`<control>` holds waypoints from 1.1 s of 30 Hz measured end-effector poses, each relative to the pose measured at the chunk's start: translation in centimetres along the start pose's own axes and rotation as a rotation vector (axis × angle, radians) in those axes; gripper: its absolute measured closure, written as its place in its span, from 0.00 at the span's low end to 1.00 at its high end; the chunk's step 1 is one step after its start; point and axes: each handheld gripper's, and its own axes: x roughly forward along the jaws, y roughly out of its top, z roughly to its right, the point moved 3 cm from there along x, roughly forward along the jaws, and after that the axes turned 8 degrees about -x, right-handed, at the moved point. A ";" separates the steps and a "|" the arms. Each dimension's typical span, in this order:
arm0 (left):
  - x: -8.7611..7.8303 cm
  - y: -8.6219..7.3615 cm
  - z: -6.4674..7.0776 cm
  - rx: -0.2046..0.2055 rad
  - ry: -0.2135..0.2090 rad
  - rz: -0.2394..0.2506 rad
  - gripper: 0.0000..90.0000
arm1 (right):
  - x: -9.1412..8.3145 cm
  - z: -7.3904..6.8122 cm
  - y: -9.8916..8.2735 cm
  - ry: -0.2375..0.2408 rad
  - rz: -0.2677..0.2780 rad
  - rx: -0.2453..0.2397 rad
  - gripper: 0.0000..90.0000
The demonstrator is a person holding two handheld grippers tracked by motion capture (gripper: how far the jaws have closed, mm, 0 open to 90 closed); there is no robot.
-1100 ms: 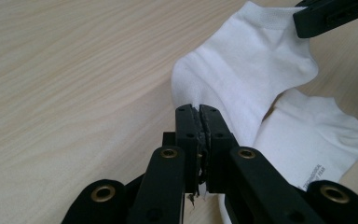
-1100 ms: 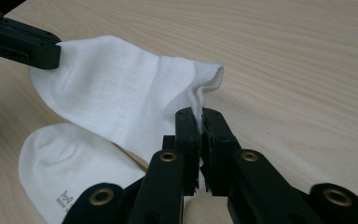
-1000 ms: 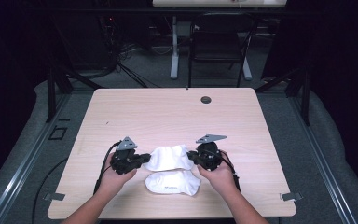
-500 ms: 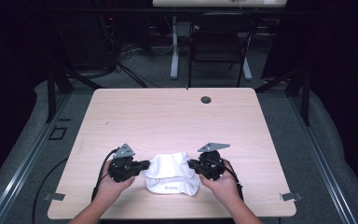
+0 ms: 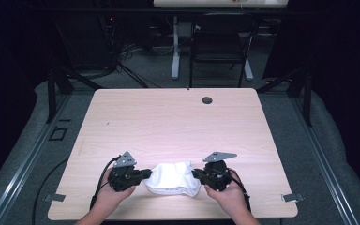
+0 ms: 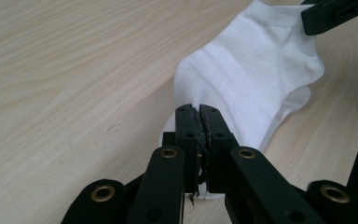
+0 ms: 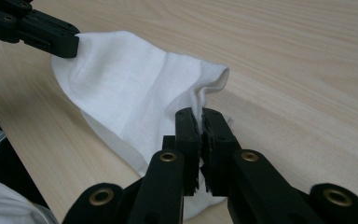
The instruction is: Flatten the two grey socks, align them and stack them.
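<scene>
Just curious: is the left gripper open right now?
No, the left gripper is shut, pinching an edge of the white sock.

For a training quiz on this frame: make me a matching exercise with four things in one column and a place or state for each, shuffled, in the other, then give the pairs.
Things:
1. left gripper
2. right gripper
3. white sock
4. round hole in the table

Places or states:
A. near the far edge
B. held between both grippers
C. shut on the sock's left end in the high view
D. shut on the sock's right end in the high view

Pairs: 1-C, 2-D, 3-B, 4-A
</scene>
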 end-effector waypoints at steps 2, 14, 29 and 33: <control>0.1 -0.1 0.0 0.004 -0.002 -0.002 0.97 | -0.1 -0.1 -0.3 0.001 -0.008 -0.007 0.96; 1.2 -0.8 0.2 -0.003 -0.014 -0.026 0.97 | 0.4 0.0 -1.6 0.003 -0.039 0.003 0.96; 2.7 -1.5 -0.4 -0.009 0.001 -0.071 0.96 | 1.0 0.5 -2.6 0.001 -0.081 0.022 0.96; 3.0 -1.7 -0.5 -0.006 0.005 -0.080 0.95 | 1.3 0.5 -2.8 0.007 -0.092 0.025 0.95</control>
